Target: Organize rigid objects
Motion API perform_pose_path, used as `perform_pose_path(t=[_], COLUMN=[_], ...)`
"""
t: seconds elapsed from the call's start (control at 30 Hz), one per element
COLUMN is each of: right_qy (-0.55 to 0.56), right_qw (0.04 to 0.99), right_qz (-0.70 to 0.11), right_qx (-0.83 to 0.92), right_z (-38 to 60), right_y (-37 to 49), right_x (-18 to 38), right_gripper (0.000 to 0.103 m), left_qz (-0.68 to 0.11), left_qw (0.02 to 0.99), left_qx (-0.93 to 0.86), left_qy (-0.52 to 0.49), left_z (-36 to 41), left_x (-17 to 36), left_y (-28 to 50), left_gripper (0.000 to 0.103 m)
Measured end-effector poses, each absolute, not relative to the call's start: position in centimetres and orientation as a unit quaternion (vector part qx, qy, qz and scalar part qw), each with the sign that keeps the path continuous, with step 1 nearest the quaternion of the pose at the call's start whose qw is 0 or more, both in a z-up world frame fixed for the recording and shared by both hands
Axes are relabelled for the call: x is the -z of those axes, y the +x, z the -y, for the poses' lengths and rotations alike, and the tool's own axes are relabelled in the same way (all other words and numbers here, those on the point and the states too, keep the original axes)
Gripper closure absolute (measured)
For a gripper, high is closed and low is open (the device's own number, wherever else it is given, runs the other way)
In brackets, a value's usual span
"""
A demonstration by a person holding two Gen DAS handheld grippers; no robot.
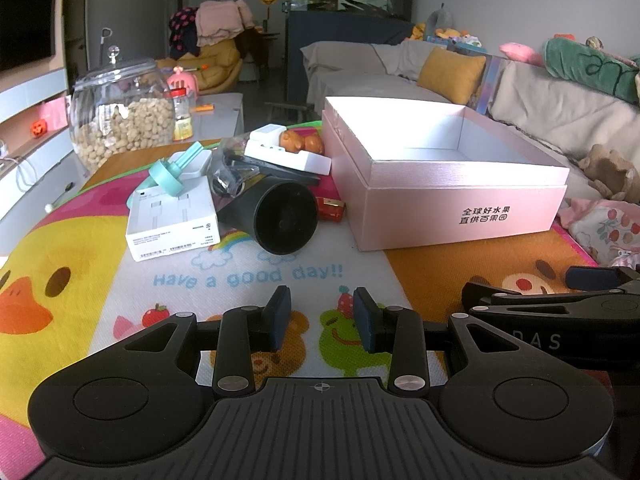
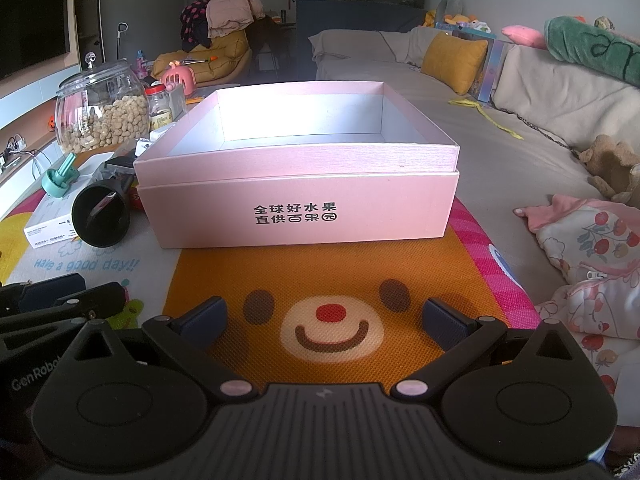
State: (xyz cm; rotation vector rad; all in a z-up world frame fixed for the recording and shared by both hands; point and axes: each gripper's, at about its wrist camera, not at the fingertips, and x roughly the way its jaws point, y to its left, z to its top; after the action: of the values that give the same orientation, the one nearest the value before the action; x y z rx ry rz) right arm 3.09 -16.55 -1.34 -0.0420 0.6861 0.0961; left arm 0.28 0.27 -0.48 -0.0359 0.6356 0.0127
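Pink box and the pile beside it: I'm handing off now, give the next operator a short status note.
Left gripper: open, empty, low over the mat.
Right gripper: open wide, empty, facing the pink box.
Nothing shows inside the box; its floor is partly hidden.
Pile left of the box: black cup on its side, white carton, teal piece, orange toy.
Done: nothing packed. Left: move the pile into the box.

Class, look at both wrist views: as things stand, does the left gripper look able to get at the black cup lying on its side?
Probably yes. The left gripper is open and empty, and only bare mat lies between it and the black cup, whose mouth faces it. The white box and pink box flank the cup without blocking the path.
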Motion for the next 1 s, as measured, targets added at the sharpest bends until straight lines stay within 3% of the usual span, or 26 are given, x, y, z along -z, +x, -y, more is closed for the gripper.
perform_pose_path(t=[0.53,0.67,0.83,1.0], right_qy=[-0.015,-0.017,-0.02,-0.023], right_qw=[0.938,0.926,0.921,0.922], right_qz=[-0.342,-0.374,-0.386,-0.384], right_qx=[-0.046,-0.052,-0.046,-0.046], right_z=[16.4,16.5,16.4,16.4], right_y=[3.2,3.5,3.8,3.7], right_x=[1.2,0.7,0.6,0.7], right_gripper=[0.0,0.0,0.0,0.0], left_qz=[-0.31,-0.306,-0.232,-0.295], left_qw=[0.95,0.943,0.966,0.942], left_qx=[0.002,0.036,-0.027,-0.008], left_qy=[-0.041,-0.124,-0.107,-0.162], left_z=[-0.8,-4.5,-10.3,-15.6], left_x=[0.4,-0.3,-3.9,-4.7], left_y=[0.2,0.0,0.5,6.2], left_gripper=[0.065,0.066,0.066,0.066])
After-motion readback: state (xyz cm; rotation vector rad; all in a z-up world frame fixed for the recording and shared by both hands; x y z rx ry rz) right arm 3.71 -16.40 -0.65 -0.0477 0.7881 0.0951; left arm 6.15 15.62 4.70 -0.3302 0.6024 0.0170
